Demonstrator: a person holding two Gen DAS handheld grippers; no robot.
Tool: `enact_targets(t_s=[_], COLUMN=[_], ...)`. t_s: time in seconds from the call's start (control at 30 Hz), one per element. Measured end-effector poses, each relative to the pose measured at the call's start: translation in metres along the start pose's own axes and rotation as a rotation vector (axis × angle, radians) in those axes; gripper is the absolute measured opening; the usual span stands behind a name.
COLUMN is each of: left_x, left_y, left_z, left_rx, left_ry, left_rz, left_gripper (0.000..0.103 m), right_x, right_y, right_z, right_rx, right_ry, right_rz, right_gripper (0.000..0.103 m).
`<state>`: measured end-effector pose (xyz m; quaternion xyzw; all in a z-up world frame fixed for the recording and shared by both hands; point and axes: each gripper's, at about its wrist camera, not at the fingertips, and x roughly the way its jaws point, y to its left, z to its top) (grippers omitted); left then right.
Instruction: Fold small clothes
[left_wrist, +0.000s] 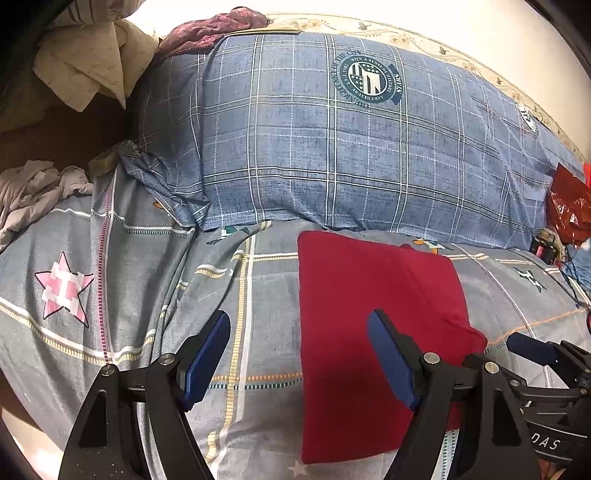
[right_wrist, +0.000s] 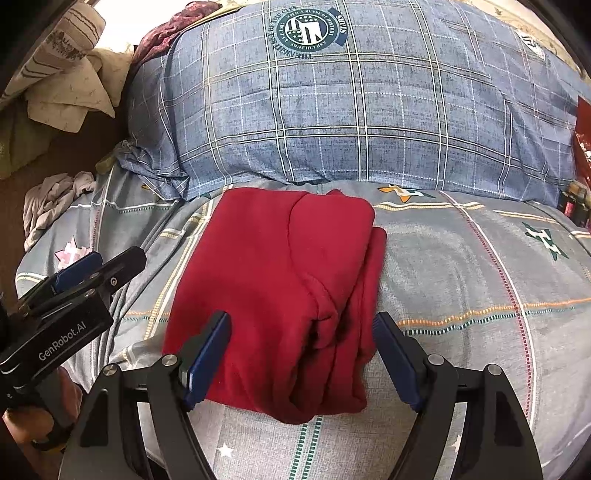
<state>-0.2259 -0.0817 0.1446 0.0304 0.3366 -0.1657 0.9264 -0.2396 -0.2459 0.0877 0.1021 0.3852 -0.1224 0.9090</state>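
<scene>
On the bed, middle of the sheet: red garment (right_wrist: 280, 288), folded into a thick rectangle, lying flat on the grey checked bedsheet (right_wrist: 461, 280).
Garment far edge: just beside the blue plaid pillow (right_wrist: 351, 122); whether they touch cannot be told.
Garment right edge: bunched folds, rounded and layered, with a small flap sticking out.
Garment left edge: straight and flat against the sheet.
Right gripper (right_wrist: 301, 356): jaws spread wide, one on each side of the near right part of the garment; the pads do not press the cloth.
Left gripper (left_wrist: 297, 358): jaws spread wide over the garment's left edge, right finger above red cloth, left finger above bare sheet, nothing pinched.
Open room right: broad stretch of bare sheet runs right of the garment to the bed's edge.
Open room left: narrower strip of sheet, wrinkled, with a pink star print (left_wrist: 64, 288).
Left border: crumpled pale cloth (left_wrist: 33, 192) at the bed's edge.
Far right: red plastic bag (left_wrist: 569, 203) beside the pillow's end.
</scene>
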Motion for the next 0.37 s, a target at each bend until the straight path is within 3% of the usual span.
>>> enact_targets(t_s=[0.37], left_x=[0.015], left_y=[0.007], left_z=[-0.003], left_rx=[-0.021], left_ry=[0.025], left_rz=[-0.004], left_gripper=[0.077], right_x=[0.008], right_y=[-0.004], right_z=[-0.001], right_rx=[0.005], right_ry=[0.021], right_rz=[0.012], right_gripper=[0.08])
